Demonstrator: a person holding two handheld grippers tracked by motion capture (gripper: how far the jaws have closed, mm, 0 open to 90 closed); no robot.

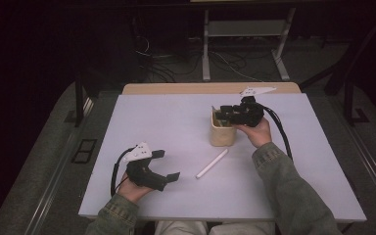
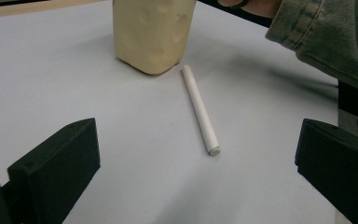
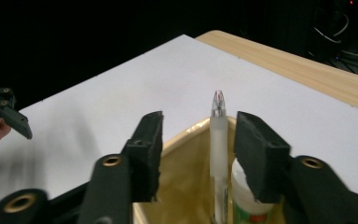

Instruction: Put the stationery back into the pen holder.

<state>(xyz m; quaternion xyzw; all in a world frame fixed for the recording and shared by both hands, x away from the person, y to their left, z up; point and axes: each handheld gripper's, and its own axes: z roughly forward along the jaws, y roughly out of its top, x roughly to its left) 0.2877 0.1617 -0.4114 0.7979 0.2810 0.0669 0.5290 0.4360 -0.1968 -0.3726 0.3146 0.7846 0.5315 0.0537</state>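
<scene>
White tabletop point(image 1: 176, 127) carried a beige cup point(image 1: 223, 131) right of centre and a white pen point(image 1: 212, 164) lying flat just in front of the cup, slanted, near end toward the person. In the left gripper view the pen's far end sat close beside the cup base; cannot tell if they touched.

Left gripper point(image 1: 167, 165) was at the near-left part of the tabletop, held in the left hand point(image 1: 136, 188), jaws wide apart and empty, aimed toward the pen. In its own view the two black jaws stood at the bottom corners with the pen and cup between and beyond them, well apart from both. A denim sleeve point(image 2: 326, 37) crossed the upper right of that view.

Right gripper point(image 1: 226, 114) was over the cup's rim, held in the right hand point(image 1: 258, 131), cable point(image 1: 281, 129) trailing back along the forearm. In the right gripper view its jaws were partly open, poised above the cup mouth point(image 3: 186, 140). A clear-tipped pen point(image 3: 218, 140) stood upright inside the cup between the jaws, just beside the right-hand jaw; contact unclear, the left-hand jaw was clearly off it. A white-capped tube point(image 3: 247, 196) with a green label sat in the cup under the right-hand jaw
</scene>
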